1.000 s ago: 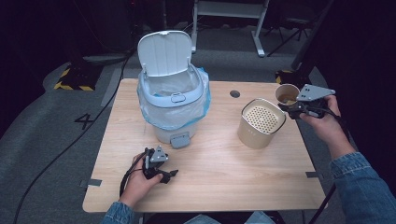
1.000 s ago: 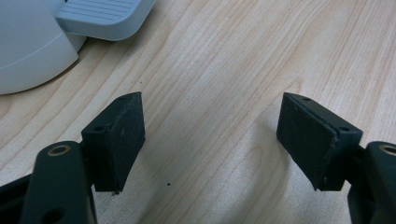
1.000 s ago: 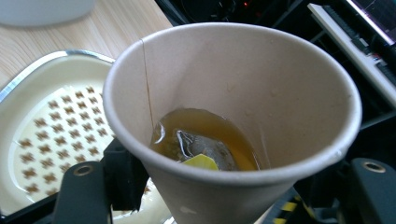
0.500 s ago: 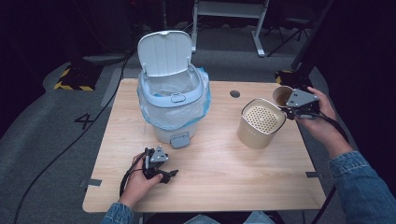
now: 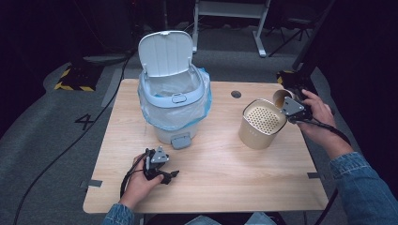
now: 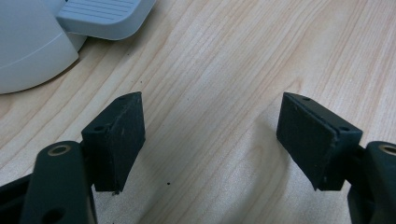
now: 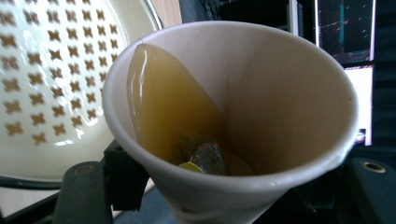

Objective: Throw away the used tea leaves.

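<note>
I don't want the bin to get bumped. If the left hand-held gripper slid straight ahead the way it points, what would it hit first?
Probably the white bin's pedal. The left hand-held gripper rests open on the wooden table, aimed toward the bin. The pedal sits slightly to one side, so it might narrowly miss.

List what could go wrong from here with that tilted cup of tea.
1. The paper cup, clamped in the right gripper, is tilted with liquid at its lip; it sits beside the perforated canister, so tea may spill onto the table rather than through the strainer top.
2. The grip dents the soft cup wall; squeezing harder could buckle it.
3. The tea bag may slide out with the liquid.
</note>
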Action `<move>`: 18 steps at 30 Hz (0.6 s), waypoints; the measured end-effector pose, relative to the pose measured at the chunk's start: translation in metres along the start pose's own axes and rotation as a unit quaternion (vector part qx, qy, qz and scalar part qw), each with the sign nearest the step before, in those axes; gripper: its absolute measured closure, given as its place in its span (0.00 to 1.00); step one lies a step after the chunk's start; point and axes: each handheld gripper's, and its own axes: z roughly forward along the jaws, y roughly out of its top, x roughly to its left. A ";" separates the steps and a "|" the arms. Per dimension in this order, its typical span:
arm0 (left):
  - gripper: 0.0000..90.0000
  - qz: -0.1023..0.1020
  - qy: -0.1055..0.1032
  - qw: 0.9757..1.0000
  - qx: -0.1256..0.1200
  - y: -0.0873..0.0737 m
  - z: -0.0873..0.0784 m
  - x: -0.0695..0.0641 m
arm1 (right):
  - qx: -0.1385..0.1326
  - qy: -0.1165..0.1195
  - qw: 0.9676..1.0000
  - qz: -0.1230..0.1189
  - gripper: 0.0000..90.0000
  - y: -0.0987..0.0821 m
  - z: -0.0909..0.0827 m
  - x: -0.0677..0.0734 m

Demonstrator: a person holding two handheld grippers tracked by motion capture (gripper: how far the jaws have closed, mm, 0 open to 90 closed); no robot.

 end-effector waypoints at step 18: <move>0.27 0.000 0.000 1.000 0.000 0.000 0.000 0.000 | 0.077 -0.108 0.970 -0.202 0.35 0.016 -0.001 0.016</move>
